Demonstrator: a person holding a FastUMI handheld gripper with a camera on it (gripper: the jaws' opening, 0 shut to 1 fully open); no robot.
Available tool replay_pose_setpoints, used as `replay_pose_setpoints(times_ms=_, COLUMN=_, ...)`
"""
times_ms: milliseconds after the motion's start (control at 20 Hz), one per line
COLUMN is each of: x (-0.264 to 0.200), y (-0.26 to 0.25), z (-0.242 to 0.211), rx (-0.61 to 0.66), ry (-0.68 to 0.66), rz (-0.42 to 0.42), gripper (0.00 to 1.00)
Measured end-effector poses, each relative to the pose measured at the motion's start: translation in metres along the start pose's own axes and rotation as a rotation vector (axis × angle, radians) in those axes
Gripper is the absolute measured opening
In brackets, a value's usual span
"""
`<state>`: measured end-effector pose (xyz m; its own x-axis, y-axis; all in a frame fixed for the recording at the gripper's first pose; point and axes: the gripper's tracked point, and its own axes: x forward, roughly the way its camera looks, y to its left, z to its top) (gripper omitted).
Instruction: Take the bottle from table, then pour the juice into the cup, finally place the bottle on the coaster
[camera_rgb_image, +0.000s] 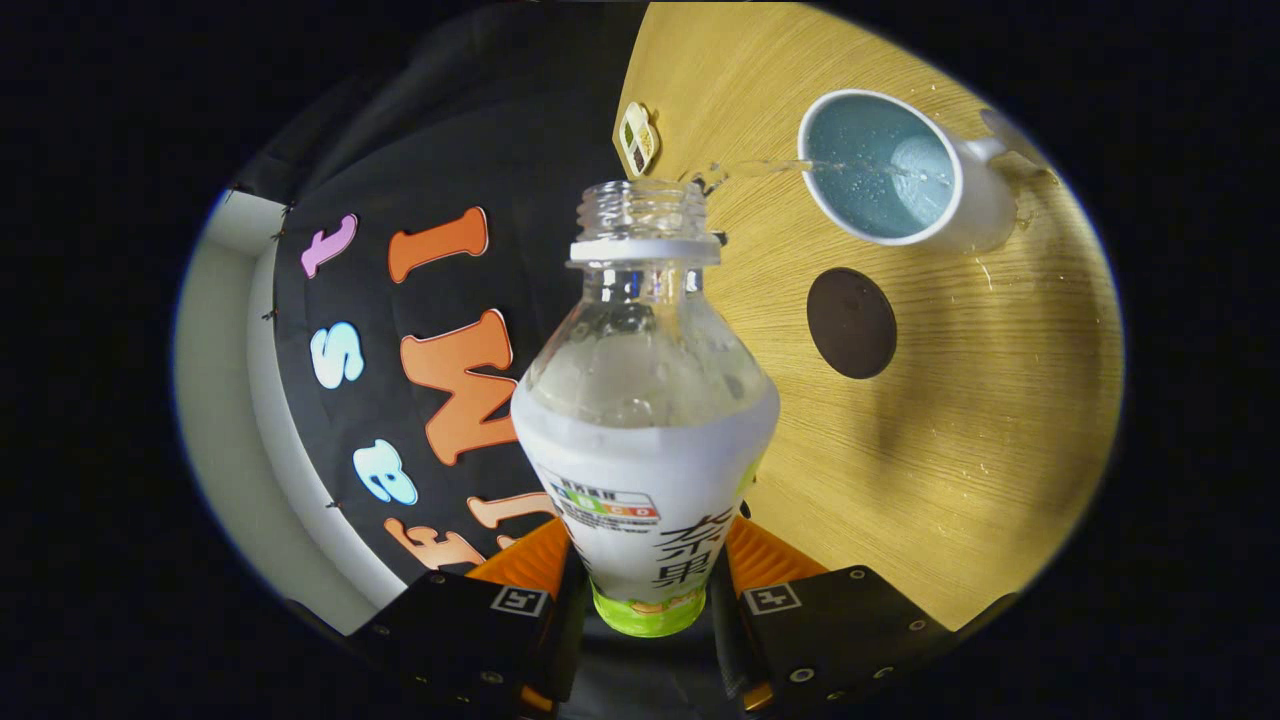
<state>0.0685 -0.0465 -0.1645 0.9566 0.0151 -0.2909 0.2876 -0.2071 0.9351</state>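
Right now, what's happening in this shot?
A person's handheld claw is shut on a clear juice bottle, gripping it near its base with a finger on each side. The bottle is uncapped and tipped so a thin stream leaves its mouth and lands in the white cup, which has a blue inside and already holds some liquid. The round dark coaster sits bare on the wooden table beside the cup, so placing the bottle there is not yet done. A few drops lie around the cup.
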Motion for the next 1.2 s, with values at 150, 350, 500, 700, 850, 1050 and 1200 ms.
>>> replay_pose_setpoints(times_ms=150, x=-0.001, y=0.003, z=0.001, rx=0.017, ry=0.000, rz=-0.002, gripper=0.56)
replay_pose_setpoints(times_ms=350, x=0.003, y=0.001, z=-0.002, rx=0.049, ry=0.007, rz=-0.016, gripper=0.56)
replay_pose_setpoints(times_ms=500, x=0.005, y=0.001, z=-0.003, rx=0.065, ry=0.012, rz=-0.016, gripper=0.56)
replay_pose_setpoints(times_ms=700, x=0.005, y=0.003, z=-0.003, rx=0.078, ry=0.007, rz=-0.021, gripper=0.56)
replay_pose_setpoints(times_ms=850, x=0.003, y=0.005, z=0.000, rx=0.098, ry=-0.003, rz=-0.021, gripper=0.56)
replay_pose_setpoints(times_ms=1050, x=0.003, y=0.011, z=-0.003, rx=0.112, ry=0.002, rz=-0.014, gripper=0.56)
replay_pose_setpoints(times_ms=1200, x=0.004, y=0.014, z=-0.002, rx=0.128, ry=0.000, rz=-0.015, gripper=0.56)
